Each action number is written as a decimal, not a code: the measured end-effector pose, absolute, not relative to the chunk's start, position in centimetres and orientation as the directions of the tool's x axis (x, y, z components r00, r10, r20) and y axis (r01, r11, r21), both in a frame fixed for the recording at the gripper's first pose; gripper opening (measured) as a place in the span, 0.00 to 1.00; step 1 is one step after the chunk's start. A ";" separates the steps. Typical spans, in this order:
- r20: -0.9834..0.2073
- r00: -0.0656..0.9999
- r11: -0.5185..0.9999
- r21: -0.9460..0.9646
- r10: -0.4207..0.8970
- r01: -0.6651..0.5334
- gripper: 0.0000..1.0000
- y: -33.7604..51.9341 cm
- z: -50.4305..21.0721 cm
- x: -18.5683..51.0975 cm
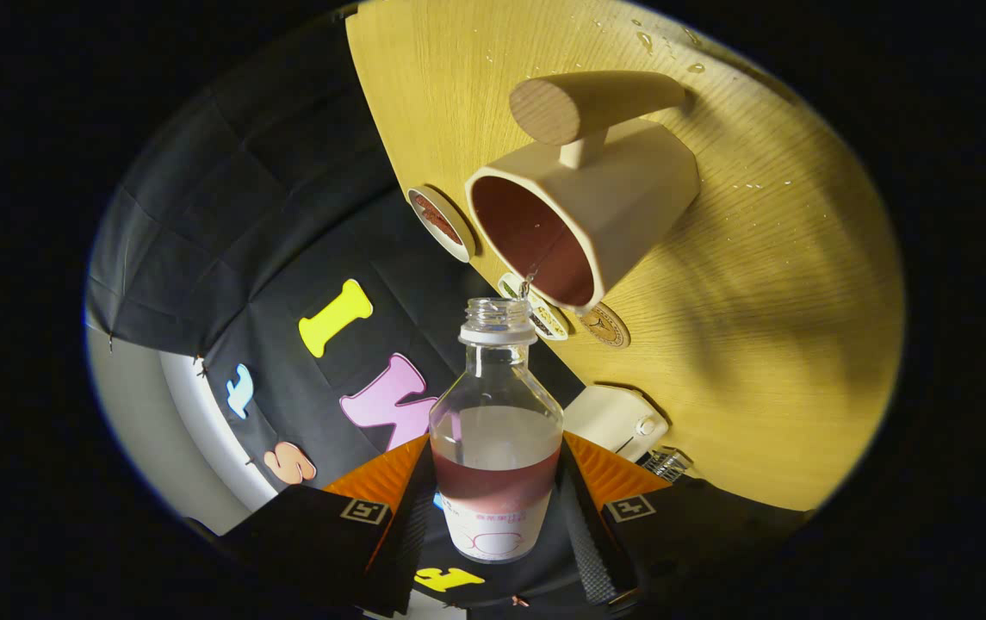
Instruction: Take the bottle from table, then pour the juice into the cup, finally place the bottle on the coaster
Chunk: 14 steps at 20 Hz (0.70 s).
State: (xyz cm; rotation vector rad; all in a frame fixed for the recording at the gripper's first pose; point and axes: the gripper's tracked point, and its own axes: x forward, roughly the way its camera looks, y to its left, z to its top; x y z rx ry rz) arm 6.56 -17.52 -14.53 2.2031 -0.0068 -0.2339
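Observation:
My gripper point(497, 508) is shut on a clear, uncapped bottle point(497, 430), both fingers pressing its lower body. The bottle is tipped over, so the wooden table point(785, 301) stands sideways in the gripper view. Dark red juice lies in the bottle's lower part, and a thin trickle leaves its mouth point(497, 312) toward the cup. The cream cup point(583, 215) with a round wooden handle point(587, 103) stands on the table just beyond the bottle's mouth, and juice shows inside it. Several round coasters sit around the cup: one point(439, 222) beside it, two more point(544, 317) point(604, 325) close to the bottle's mouth.
A white device with a knob point(617, 418) lies on the table near the fingers, and a small clear cap-like object point(666, 462) rests beside it. Water droplets dot the table beyond the cup. The booth's black cloth wall point(243, 258) lies past the table's edge.

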 end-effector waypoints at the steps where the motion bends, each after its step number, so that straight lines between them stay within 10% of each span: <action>1: -0.169 0.980 -0.612 0.788 -0.104 0.071 0.76 -17.8 -14.6 6.7; 14: -0.172 0.967 -0.691 0.723 -0.185 -0.003 0.76 -18.6 -13.7 7.1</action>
